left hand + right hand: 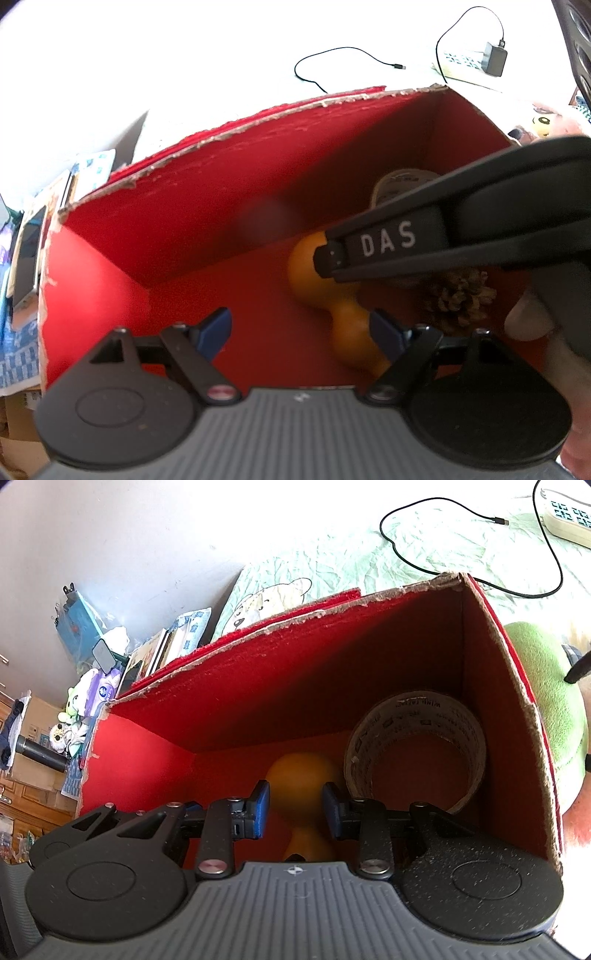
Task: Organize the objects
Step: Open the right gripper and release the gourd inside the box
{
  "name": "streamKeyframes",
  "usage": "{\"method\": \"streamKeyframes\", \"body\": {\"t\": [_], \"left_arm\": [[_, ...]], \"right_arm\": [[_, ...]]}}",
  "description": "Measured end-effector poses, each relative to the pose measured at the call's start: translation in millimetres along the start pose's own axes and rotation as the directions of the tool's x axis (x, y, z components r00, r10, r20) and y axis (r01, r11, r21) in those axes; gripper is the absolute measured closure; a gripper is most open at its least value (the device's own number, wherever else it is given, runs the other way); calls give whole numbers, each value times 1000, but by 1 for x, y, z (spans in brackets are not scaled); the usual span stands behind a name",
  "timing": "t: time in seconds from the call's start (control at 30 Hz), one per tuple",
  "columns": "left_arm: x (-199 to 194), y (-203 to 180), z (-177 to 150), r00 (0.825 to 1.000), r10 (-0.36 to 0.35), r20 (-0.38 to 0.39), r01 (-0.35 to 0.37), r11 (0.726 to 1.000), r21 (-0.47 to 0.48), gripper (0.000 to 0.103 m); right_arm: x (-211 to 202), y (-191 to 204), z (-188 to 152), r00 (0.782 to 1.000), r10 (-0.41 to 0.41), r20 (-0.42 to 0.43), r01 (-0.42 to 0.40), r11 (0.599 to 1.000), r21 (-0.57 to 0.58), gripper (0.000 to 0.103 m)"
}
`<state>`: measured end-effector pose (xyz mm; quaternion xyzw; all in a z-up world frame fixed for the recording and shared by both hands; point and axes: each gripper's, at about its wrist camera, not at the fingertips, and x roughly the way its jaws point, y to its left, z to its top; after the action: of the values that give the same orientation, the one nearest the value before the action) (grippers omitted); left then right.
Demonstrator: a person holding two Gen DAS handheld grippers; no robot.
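A red cardboard box (221, 206) with torn rims stands open; it also shows in the right wrist view (295, 686). Inside lie an orange gourd (317, 280), a tape roll (417, 746) and a pine cone (458, 299). My left gripper (299, 332) is open and empty over the box's near edge, the gourd by its right finger. My right gripper (295, 812) is open inside the box, its pads on either side of the gourd (303, 786) without clamping it. In the left wrist view the right gripper (325, 258) reaches in from the right.
The box rests on a pale green bedsheet (443, 554). A black cable (461, 513) and a white power strip (569, 520) lie behind it. A green plush (546, 694) sits at its right. Books (162, 650) and toys crowd the left.
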<state>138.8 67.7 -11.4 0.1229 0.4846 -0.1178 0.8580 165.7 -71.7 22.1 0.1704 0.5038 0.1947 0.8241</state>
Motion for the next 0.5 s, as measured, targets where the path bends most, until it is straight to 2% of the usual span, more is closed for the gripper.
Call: {"method": "streamKeyframes", "body": {"t": [0.07, 0.27, 0.3, 0.5], "left_arm": [[0, -5, -10, 1000, 1, -2, -1, 1000, -2, 21], [8, -5, -2, 1000, 2, -5, -2, 1000, -8, 21], [14, -1, 8, 1000, 1, -6, -1, 1000, -8, 21], [14, -1, 10, 1000, -2, -8, 2, 1000, -11, 21]], "right_arm": [[0, 0, 0, 1000, 2, 1, -2, 1000, -1, 68], [0, 0, 1, 1000, 3, 5, -3, 1000, 1, 68], [-1, 0, 1, 1000, 2, 5, -2, 1000, 2, 68], [0, 0, 0, 1000, 5, 7, -5, 1000, -1, 68]]}}
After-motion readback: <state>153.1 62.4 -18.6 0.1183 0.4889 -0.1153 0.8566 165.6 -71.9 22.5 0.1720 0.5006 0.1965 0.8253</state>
